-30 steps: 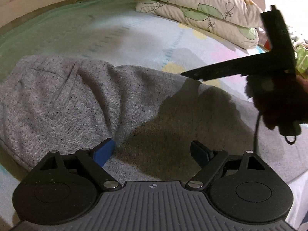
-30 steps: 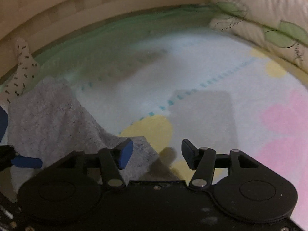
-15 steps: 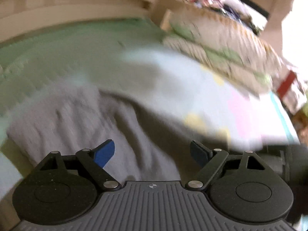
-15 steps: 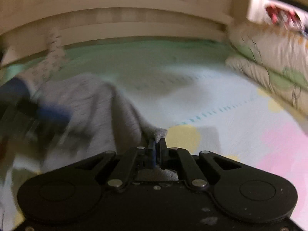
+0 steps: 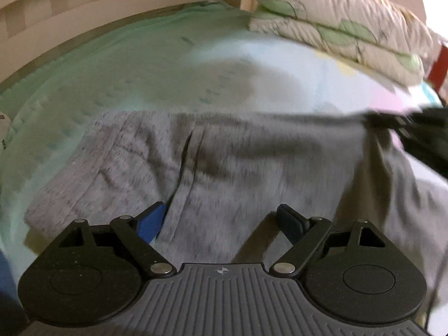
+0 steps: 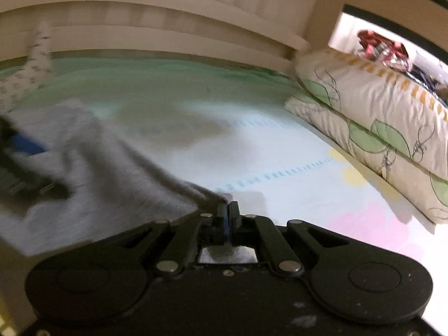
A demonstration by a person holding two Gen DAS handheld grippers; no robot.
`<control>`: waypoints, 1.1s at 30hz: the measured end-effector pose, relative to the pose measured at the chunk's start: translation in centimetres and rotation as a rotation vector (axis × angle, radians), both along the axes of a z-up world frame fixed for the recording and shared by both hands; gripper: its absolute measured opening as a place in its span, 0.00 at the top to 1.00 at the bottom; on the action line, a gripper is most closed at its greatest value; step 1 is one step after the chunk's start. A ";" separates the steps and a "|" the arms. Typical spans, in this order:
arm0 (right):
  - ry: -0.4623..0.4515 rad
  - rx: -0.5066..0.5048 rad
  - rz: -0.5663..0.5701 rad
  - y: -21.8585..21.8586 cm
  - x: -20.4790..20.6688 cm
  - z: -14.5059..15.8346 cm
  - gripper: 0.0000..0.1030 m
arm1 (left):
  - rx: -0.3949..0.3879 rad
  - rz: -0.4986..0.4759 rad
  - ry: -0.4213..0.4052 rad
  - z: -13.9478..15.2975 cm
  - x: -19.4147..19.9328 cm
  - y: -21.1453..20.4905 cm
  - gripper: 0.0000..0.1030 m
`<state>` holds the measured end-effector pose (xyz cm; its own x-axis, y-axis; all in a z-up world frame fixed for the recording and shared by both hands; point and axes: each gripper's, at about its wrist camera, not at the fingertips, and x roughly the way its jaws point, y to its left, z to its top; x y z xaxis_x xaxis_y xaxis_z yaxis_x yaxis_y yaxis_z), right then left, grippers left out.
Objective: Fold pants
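Observation:
Grey speckled pants (image 5: 224, 168) lie on the bed across the middle of the left wrist view. My left gripper (image 5: 222, 221) is open, its fingers straddling the near edge of the fabric. My right gripper (image 6: 228, 210) is shut on the pants' far edge (image 6: 207, 193) and holds it lifted, so the cloth stretches taut toward the left. The right gripper also shows at the right edge of the left wrist view (image 5: 392, 120), blurred. The left gripper shows blurred at the left of the right wrist view (image 6: 22, 151).
The bed sheet (image 5: 140, 64) is pale green with pastel shapes. Two stacked leaf-print pillows (image 6: 386, 123) lie at the right. A wooden bed frame (image 6: 168, 22) runs along the back. A dotted sock-like cloth (image 6: 30, 70) sits at far left.
My right gripper closed on the pants' edge and lifted it, pulling the cloth taut. My left gripper stayed open and shifted over the fabric.

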<state>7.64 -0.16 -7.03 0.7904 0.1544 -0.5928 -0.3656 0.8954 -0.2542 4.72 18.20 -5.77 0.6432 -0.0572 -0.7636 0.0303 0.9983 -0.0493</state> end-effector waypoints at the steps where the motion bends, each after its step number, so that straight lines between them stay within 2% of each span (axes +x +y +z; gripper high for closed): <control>1: 0.010 -0.006 -0.009 0.1 1.0 -0.4 1.00 | 0.010 -0.006 0.011 -0.1 -0.6 0.1 0.17; 8: 0.125 -0.016 -0.079 1.4 4.7 -4.5 0.99 | 0.068 -0.051 0.052 0.1 -3.7 1.1 0.17; 12: 0.122 0.007 -0.100 1.3 4.9 -3.7 0.97 | 0.051 -0.056 0.072 0.2 -3.8 1.8 0.17; 13: 0.109 0.022 -0.111 0.8 4.7 -3.0 0.92 | 0.056 -0.057 0.080 0.5 -3.6 1.7 0.18; 16: 0.060 0.072 -0.118 -0.5 2.6 -0.9 0.81 | 0.035 -0.037 0.054 1.9 -2.6 1.0 0.18; 19: 0.126 0.194 -0.081 -2.4 -1.1 0.5 0.82 | -0.012 -0.076 0.008 3.1 -2.6 -0.2 0.18; 21: 0.184 0.228 -0.062 -2.9 -3.6 0.2 0.82 | -0.011 -0.132 0.010 3.1 -2.5 -1.6 0.18; 24: 0.292 0.247 -0.044 -3.0 -7.6 -1.0 0.82 | 0.015 -0.207 0.039 1.9 -2.6 -3.3 0.18; 27: 0.432 0.248 -0.012 -2.4 -11.2 -3.0 0.82 | 0.095 -0.259 0.089 -0.2 -2.7 -3.9 0.18; 28: 0.408 0.251 -0.005 -2.2 -12.3 -2.9 0.83 | 0.128 -0.285 0.073 -0.5 -2.8 -3.9 0.17; 30: 0.417 0.245 0.012 -1.7 -13.4 -2.6 0.86 | 0.121 -0.286 0.084 -0.4 -2.8 -3.6 0.17; 33: 0.429 0.268 0.012 -2.7 -12.2 -1.5 0.89 | 0.114 -0.262 0.129 0.1 -1.7 -3.7 0.19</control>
